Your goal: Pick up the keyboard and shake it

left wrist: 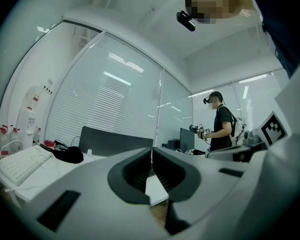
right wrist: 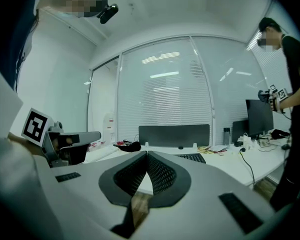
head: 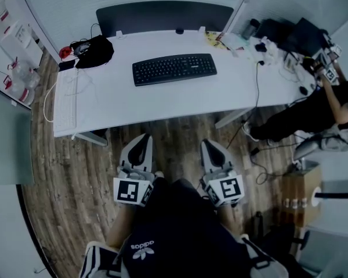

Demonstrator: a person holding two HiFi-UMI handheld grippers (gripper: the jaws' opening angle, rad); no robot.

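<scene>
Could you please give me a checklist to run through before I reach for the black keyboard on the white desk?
1. The black keyboard lies flat on the white desk with nothing on top of it: ok.
2. The left gripper is open for a grasp: not ok; its jaws are together, with nothing between them.
3. The right gripper is open: not ok; its jaws are together and empty.
4. Both grippers are at the keyboard: not ok; both are short of the desk's near edge, above the floor.
5. The keyboard's cable is free: cannot tell; none can be made out.
6. The other person is clear of the keyboard: ok; at the desk's right end.
</scene>
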